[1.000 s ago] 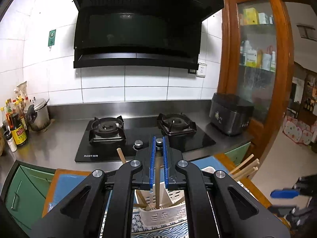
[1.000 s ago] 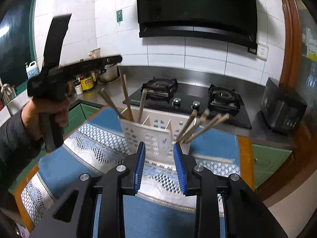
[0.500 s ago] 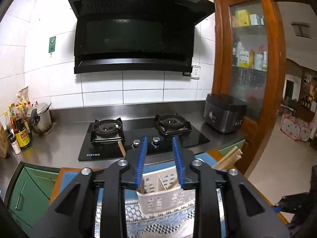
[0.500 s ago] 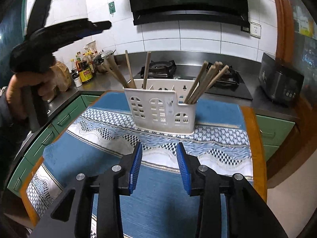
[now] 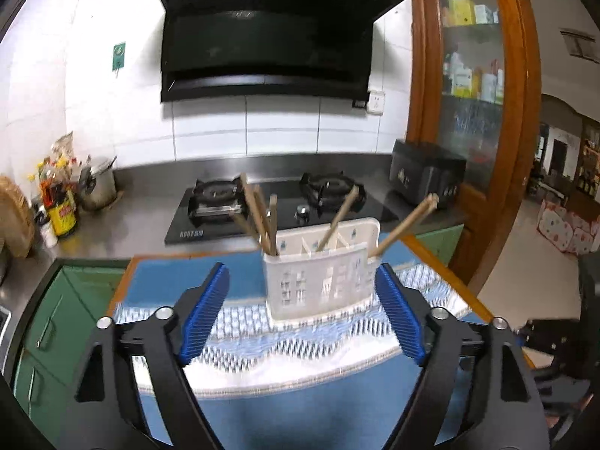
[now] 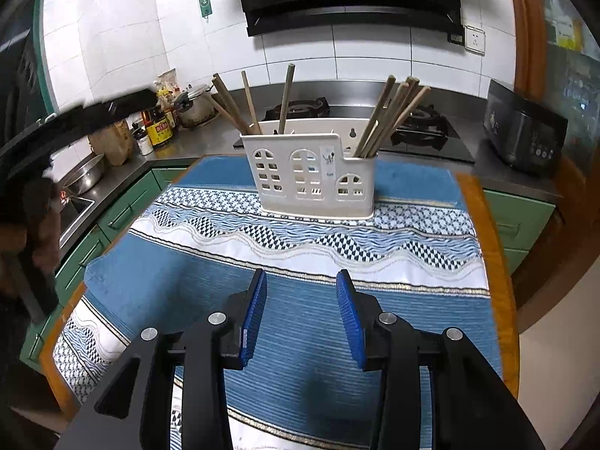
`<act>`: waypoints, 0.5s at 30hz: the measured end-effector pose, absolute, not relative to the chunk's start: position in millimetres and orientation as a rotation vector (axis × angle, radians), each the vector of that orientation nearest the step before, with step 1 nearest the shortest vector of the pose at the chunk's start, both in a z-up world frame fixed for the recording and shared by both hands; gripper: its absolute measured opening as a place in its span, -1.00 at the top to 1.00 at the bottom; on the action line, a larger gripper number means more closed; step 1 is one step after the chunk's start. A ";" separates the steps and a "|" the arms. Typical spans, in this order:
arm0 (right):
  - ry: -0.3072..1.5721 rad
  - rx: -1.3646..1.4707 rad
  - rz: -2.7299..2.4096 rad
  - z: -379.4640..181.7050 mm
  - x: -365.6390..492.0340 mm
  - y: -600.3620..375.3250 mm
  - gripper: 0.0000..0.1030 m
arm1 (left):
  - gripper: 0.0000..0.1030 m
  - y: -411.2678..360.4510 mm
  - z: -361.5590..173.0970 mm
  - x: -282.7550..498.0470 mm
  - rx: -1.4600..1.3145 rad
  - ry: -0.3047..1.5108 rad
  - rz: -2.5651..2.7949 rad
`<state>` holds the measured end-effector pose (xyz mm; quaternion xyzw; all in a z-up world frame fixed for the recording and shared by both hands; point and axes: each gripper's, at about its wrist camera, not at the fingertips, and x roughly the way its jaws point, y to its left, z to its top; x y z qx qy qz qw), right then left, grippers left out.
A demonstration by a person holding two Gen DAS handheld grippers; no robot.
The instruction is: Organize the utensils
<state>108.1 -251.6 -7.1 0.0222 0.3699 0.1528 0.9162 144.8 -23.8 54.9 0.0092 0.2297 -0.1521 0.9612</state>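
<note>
You are at a kitchen worktop [image 6: 498, 262] covered by a blue patterned cloth [image 6: 300, 255]. Both grippers are spread and empty. The left gripper [image 5: 300, 307] is nearer the white utensil holder [image 5: 318, 273], straight ahead; chopsticks [image 6: 390, 120] stand steeply in it. The right gripper [image 6: 302, 322] sits farther back. Beyond is the stove [image 5: 270, 202].

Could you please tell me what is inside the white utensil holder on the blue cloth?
The white utensil holder holds wooden chopsticks: several lean in the left compartment, and a bundle leans at the right end. Their lower ends are hidden behind its walls.
</note>
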 end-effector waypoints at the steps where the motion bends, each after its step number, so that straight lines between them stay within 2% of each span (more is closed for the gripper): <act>1: 0.763 0.045 0.312 -7.9 107.1 -251.6 0.24 | -0.67 -22.5 49.2 140.2 0.011 0.478 -0.310; 6: 0.784 0.056 0.302 -15.4 102.2 -252.7 0.16 | -0.87 -19.9 27.4 124.1 0.010 0.530 -0.286; 15: 0.799 0.082 0.287 -19.9 93.9 -257.3 -0.01 | -0.90 -18.9 0.0 103.0 0.004 0.601 -0.259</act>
